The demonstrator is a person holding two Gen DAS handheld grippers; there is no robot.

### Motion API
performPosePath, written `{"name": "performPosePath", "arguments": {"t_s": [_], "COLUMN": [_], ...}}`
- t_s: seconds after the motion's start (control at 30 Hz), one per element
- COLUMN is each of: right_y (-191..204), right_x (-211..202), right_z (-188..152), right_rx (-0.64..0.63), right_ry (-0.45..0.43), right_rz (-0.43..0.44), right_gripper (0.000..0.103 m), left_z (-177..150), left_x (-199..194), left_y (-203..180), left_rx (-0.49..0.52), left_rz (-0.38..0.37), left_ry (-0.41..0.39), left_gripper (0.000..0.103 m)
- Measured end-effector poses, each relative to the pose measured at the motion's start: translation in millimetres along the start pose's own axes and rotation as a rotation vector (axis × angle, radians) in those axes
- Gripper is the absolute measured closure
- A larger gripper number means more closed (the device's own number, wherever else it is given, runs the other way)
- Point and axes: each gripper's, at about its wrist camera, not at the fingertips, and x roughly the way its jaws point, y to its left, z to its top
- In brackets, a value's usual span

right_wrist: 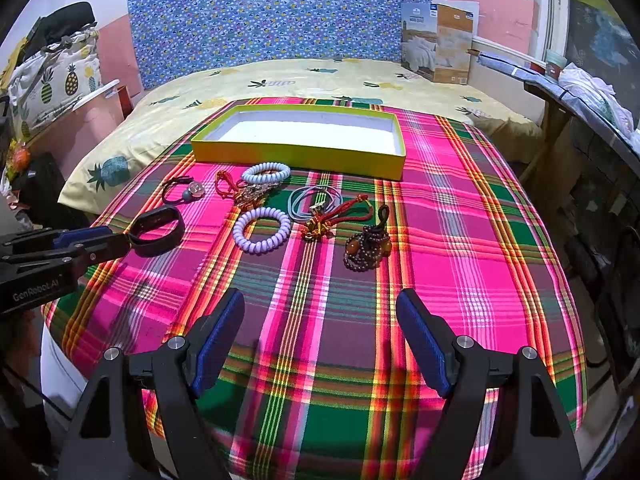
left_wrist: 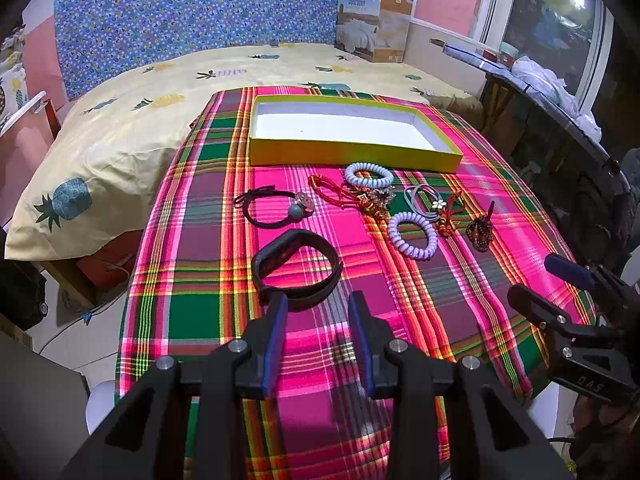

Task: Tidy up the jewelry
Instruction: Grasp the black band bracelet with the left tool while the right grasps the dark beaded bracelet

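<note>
Left wrist view: the left gripper [left_wrist: 318, 300] was seen with its jaws parted over the plaid cloth [left_wrist: 224, 320], nothing pressed between the pads; the near edge of the black wristband [left_wrist: 298, 270] lay just at the tip of the left-hand finger, and whether it was touched could not be told. The yellow box [left_wrist: 352, 152], white inside and without contents, was set at the far end of the cloth. Between box and wristband the jewelry was laid out: a black hair tie with a grey bead [left_wrist: 276, 208] to the left, a red cord bracelet [left_wrist: 332, 190] beside a gold ornament [left_wrist: 374, 200], one white coil hair tie [left_wrist: 369, 174] just before the box, a second lilac coil hair tie [left_wrist: 412, 236] nearer, thin grey bands [left_wrist: 420, 198], a red knotted charm [left_wrist: 450, 216], and a dark beaded bracelet [left_wrist: 480, 230] farthest right. In the right wrist view the right gripper [right_wrist: 320, 312] was recorded wide open and empty above bare cloth, well short of the beaded bracelet. The cloth was spread over a bed with a pineapple-print sheet [left_wrist: 120, 136].
</note>
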Motion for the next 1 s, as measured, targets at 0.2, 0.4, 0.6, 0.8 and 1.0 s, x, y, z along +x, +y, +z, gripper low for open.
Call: {"name": "performPosePath", "arguments": {"t_s": [0.2, 0.4, 0.6, 0.8, 1.0], "right_y": [0, 1, 0, -12, -22], "right_x": [1, 1, 10, 24, 38], "right_z": [0, 0, 2, 7, 13], "right_rx": [0.001, -0.001, -0.003, 0.031, 0.067], "right_ry": [0.000, 0.004, 0.017, 0.031, 0.049], "right_rz": [-0.001, -0.003, -0.013, -0.017, -0.020], "right_gripper": [0.025, 0.025, 0.025, 0.025, 0.025], "left_z": [1, 2, 5, 9, 17], "left_x": [2, 7, 14, 27, 42], "left_y": [0, 3, 11, 24, 34], "left_rx": [0.003, -0.001, -0.015, -0.037, -0.041], "left_rz": [0.004, 0.009, 0.010, 0.038, 0.070], "left_ry": [0.000, 0.003, 0.005, 0.019, 0.026], "left_gripper": [0.070, 0.070, 0.070, 0.070, 0.070]}}
